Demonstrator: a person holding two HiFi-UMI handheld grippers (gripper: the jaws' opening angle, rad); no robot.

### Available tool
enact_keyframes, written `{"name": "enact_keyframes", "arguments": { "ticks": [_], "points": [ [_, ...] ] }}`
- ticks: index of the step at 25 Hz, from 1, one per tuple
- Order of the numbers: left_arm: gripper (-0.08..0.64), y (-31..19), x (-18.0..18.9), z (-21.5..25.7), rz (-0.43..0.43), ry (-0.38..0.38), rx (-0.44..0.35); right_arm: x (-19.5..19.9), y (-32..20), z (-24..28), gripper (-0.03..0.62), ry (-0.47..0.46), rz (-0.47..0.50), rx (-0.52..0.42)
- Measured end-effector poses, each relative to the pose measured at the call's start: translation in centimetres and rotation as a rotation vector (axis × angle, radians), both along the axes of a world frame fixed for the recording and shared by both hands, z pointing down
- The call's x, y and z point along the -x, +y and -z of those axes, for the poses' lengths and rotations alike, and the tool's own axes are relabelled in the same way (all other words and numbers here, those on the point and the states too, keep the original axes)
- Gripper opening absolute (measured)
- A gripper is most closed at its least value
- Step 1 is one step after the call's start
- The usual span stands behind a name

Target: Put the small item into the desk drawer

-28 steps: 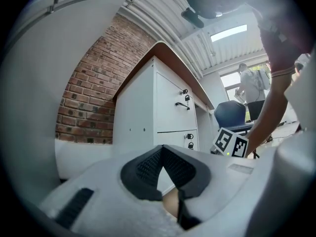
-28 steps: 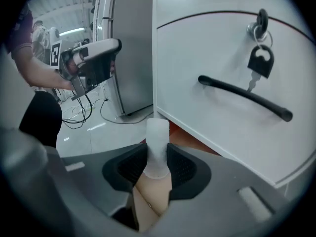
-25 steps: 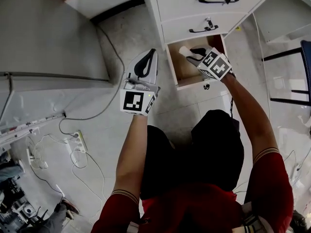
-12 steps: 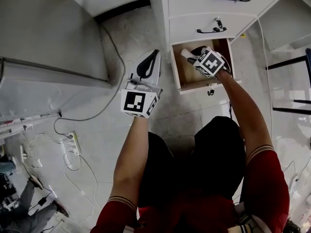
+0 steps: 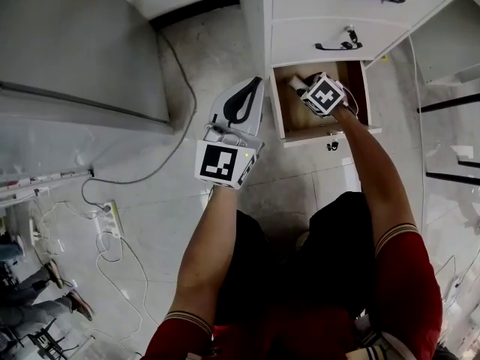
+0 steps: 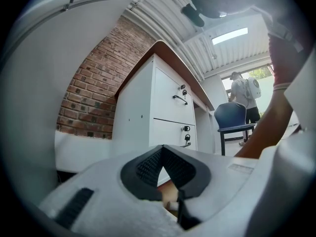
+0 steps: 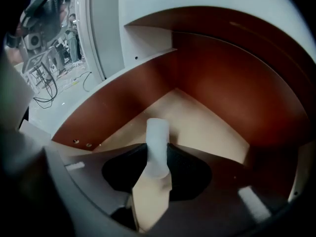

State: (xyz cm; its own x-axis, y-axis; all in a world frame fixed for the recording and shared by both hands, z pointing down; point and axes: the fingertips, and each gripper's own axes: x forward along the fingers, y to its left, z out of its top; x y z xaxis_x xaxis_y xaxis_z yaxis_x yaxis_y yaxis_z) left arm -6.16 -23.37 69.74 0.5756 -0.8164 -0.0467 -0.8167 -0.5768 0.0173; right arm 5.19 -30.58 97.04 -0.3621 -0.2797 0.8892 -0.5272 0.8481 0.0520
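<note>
Right gripper (image 7: 158,158), clamped on small white item (image 7: 158,132) at frame centre, is angled down into open drawer (image 7: 212,127), prob. so item can be released onto its floor.

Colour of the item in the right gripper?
White small item, clearest in right gripper view.

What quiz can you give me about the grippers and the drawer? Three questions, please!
1. True or false: the right gripper is shut on a small white tube.
2. Which drawer of the desk is open? A top, B middle, C bottom.
3. What does the left gripper hold?
Key: 1 true. 2 C. 3 nothing; its jaws are together and empty.
</note>
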Motion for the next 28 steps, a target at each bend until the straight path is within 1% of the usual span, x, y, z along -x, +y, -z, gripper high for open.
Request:
{"name": "enact_keyframes", "arguments": {
  "ticks": [4,8,14,18,21,28],
  "points": [
    [0.005,-0.3,0.0,-0.4,0.004,-0.003,0.006,-0.3,-0.7,-0.5,0.141,-0.014,-0.05,-0.004],
    [0.005,-0.3,-0.1,-1.0,0.002,-0.015,0.014,-0.2,-0.8,-0.7,0.15,-0.022,-0.063,-0.007],
    [0.005,-0.4,-0.6,-0.8,-0.012,-0.019,0.006,0.0,-1.3,0.1,0.183,-0.085,-0.085,-0.014],
    [0.005,-0.6,-0.9,-1.2,-0.013,-0.012,0.014,0.3,-0.9,1.0,0.186,-0.112,-0.063,-0.021],
    [0.005,-0.6,-1.2,-1.3,-0.02,-0.024,0.013,0.4,-0.5,2.2,0.183,-0.126,-0.035,-0.04],
    [0.005,-1.0,-1.1,-1.7,-0.017,-0.018,0.021,0.7,0.8,6.0,0.151,-0.193,0.028,-0.116]
  ]
}}
